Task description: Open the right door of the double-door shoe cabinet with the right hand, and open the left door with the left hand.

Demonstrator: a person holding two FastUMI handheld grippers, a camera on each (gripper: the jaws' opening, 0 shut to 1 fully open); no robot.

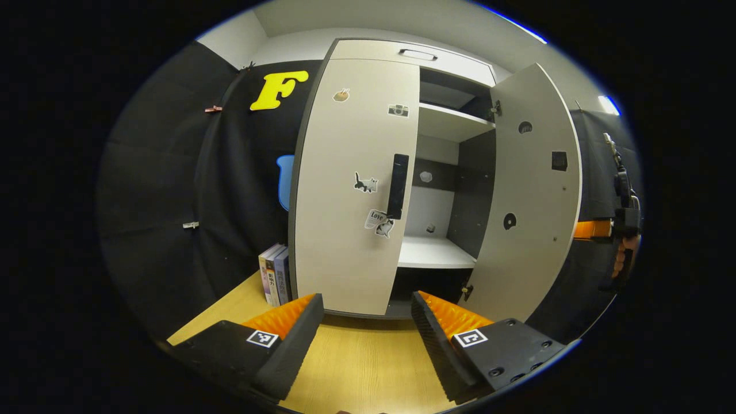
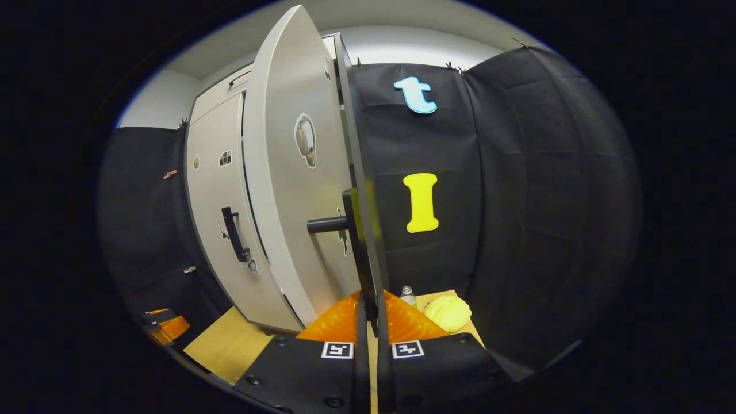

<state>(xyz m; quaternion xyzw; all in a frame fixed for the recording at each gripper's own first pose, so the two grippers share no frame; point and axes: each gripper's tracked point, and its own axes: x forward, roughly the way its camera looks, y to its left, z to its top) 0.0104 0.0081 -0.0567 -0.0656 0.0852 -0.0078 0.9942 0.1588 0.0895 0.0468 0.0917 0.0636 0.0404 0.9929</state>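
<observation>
Shoe cabinet standing at the far edge of a wooden table in the left gripper view, backing onto the black cloth wall. Right door hanging swung wide open, showing its inner face with round hinge holes. Left door sitting closed, carrying small stickers and a dark vertical handle near its inner edge. Inside, pale shelves and a dark back panel showing through the open half. Books standing upright just beside the cabinet's left side. Left gripper hovering low over the table, well apart from the left door, fingers spread wide and holding nothing. Far off at the right rim, the other gripper being held by a hand beyond the open door.

Right door filling the middle of the right gripper view, seen nearly edge-on, its handle jutting out on a dark post. Right gripper closing tightly on that handle's lower part, both fingers pressing against it with almost no gap. Left door lying closed behind, its dark handle visible. Small bottle and a yellow rounded object resting on the table to the right. Left gripper showing low at the left rim.
</observation>
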